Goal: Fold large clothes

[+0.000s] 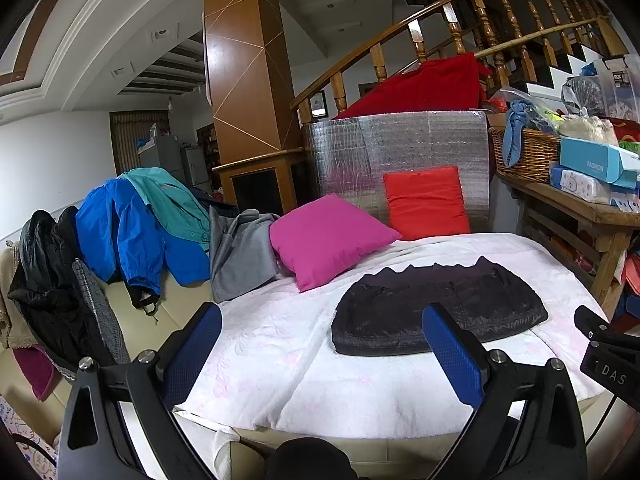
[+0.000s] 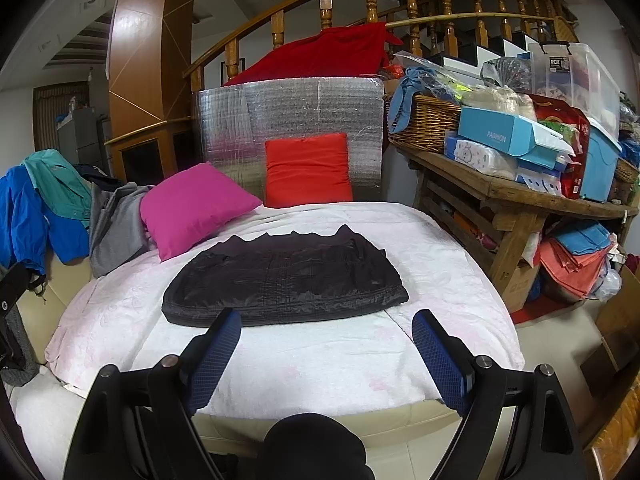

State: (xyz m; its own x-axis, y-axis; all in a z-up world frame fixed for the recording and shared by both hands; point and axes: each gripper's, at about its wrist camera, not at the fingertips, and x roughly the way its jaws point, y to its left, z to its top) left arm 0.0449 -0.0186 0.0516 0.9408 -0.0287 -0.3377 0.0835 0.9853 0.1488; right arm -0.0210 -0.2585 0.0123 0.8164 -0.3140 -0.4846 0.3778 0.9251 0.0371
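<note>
light: soft, even indoor daylight, fairly bright
glare: sheen on the wooden pillar and the silver foil panel
shadows: faint
focus: sharp throughout
edges: strong fisheye bending, black corners

The black jacket is partly hidden behind a left tongs finger; small box lettering stays unreadable.
</note>
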